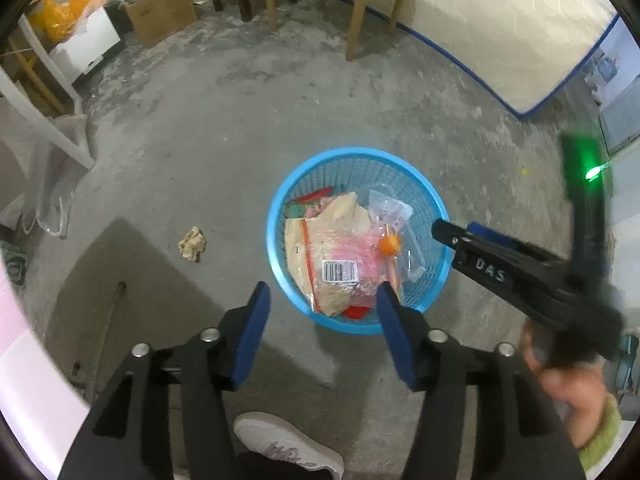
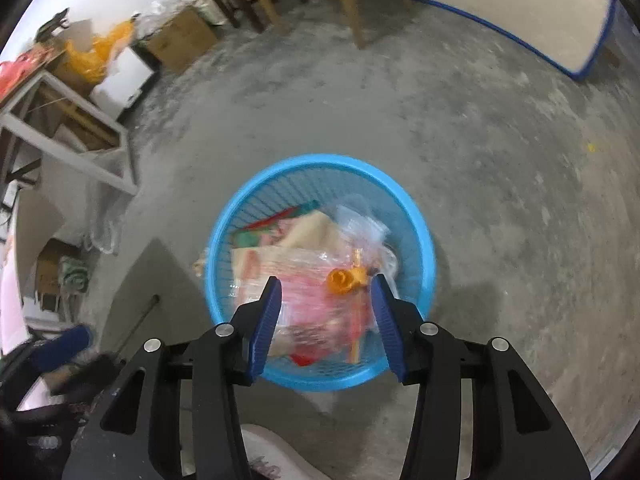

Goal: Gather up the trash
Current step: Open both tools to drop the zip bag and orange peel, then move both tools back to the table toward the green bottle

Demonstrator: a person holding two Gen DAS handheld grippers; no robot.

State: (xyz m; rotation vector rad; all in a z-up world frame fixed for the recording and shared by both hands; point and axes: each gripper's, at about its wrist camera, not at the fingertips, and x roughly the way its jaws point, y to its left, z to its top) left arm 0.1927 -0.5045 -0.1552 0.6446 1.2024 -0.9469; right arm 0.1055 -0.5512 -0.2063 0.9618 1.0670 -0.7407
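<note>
- Nearest the left wrist lens: left gripper (image 1: 322, 308), pointing steeply down at the floor (image 1: 280, 120), blue pads spread apart with nothing between them; its right pad is overlapping the near rim of the blue basket (image 1: 276, 216) in view.
- Below that gripper, a white shoe (image 1: 288, 450) is showing at the bottom edge.
- Right gripper (image 2: 326, 300) is hanging directly above the basket (image 2: 428, 252), also angled steeply down; fingers are standing apart, empty, framing the trash beneath without touching it.
- In the left wrist view the right gripper (image 1: 444, 228) is reaching in from the right, tip over the basket's right rim; a hand (image 1: 560, 384) with a green cuff is gripping its handle, blurred.
- Task item: trash is lying inside the basket — a clear bag with a barcode label (image 1: 340, 270), tan paper (image 1: 344, 210), a small orange piece (image 1: 389, 245) on top, red scraps underneath.
- One crumpled tan wad (image 1: 192, 243) is sitting on the concrete left of the basket, apart from it.
- Background: cardboard box (image 1: 160, 12), orange bag (image 1: 68, 4), wooden table legs (image 1: 356, 12), and a blue-edged white mat (image 1: 500, 32) are lying well beyond the basket.
</note>
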